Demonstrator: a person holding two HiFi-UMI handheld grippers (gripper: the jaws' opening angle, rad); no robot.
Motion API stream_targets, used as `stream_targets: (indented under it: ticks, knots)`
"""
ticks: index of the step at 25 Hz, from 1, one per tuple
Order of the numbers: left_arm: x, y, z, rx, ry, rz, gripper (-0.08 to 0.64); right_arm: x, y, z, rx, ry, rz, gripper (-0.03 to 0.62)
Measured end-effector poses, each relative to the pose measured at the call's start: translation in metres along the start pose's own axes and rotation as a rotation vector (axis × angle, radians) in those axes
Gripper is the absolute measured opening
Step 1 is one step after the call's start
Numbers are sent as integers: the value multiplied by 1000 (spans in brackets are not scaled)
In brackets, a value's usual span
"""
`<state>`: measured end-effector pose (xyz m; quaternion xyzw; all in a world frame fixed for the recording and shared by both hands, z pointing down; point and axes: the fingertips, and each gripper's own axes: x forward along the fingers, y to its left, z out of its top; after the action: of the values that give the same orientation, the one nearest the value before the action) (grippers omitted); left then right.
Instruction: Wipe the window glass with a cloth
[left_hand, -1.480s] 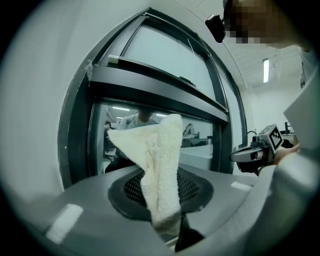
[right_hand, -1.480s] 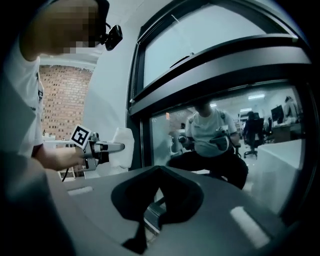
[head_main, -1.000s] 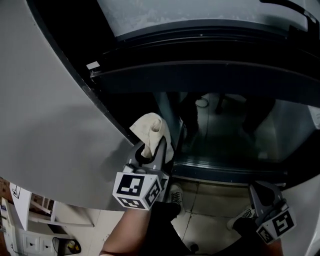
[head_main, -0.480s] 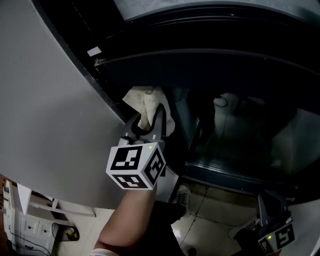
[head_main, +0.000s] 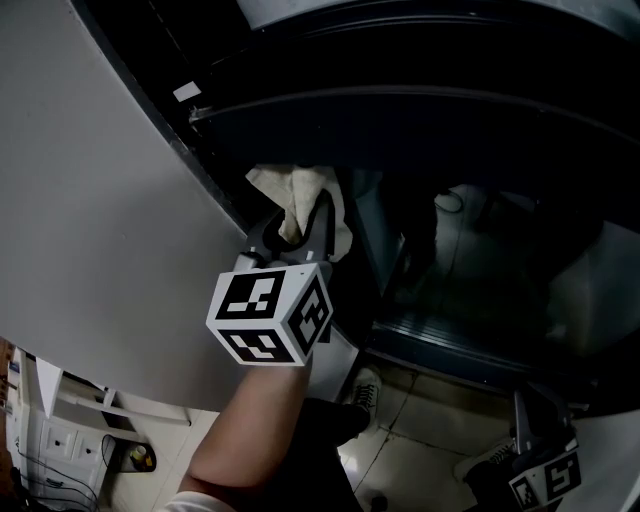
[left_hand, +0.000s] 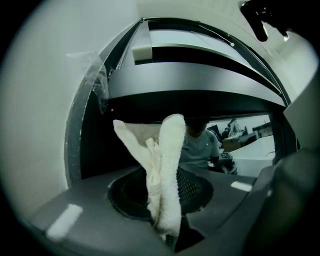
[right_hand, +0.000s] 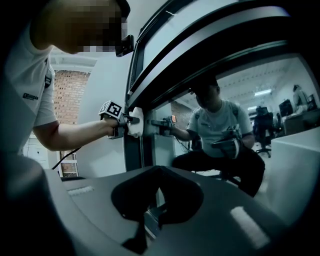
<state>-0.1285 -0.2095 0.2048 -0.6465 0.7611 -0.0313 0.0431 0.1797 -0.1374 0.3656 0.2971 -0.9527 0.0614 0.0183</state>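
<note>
A cream cloth (head_main: 300, 205) is bunched between the jaws of my left gripper (head_main: 297, 222), which is shut on it. The cloth presses against the dark window glass (head_main: 490, 270) at its upper left corner, beside the black frame (head_main: 215, 190). In the left gripper view the cloth (left_hand: 167, 165) stands up from the jaws and hides their tips. The right gripper view shows the cloth (right_hand: 135, 123) touching the pane (right_hand: 235, 90). My right gripper (head_main: 524, 415) hangs low at the bottom right, away from the glass. Its jaws (right_hand: 148, 221) stand together with nothing held.
A white wall panel (head_main: 90, 200) runs along the left of the window. A dark horizontal bar (head_main: 420, 120) crosses above the glass. The pane reflects a crouching person (right_hand: 220, 130). Below lie a tiled floor (head_main: 420, 420) and the person's shoes (head_main: 362, 390).
My left gripper has carried the cloth upward along the left edge of the glass, toward the top corner. The right gripper has sunk lower in the head view.
</note>
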Motion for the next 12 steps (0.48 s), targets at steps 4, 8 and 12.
stream_targets:
  ticks: [4, 8, 12]
  knots:
    - [2, -13, 2, -27, 5, -16, 110, -6, 4, -6, 25, -5, 8, 2]
    - [4, -26, 3, -66, -1, -31, 110, -10, -5, -19, 14, -4, -7, 2]
    - [3, -41, 5, -84, -6, -49, 110, -12, -7, -14, 23, -31, 0, 2]
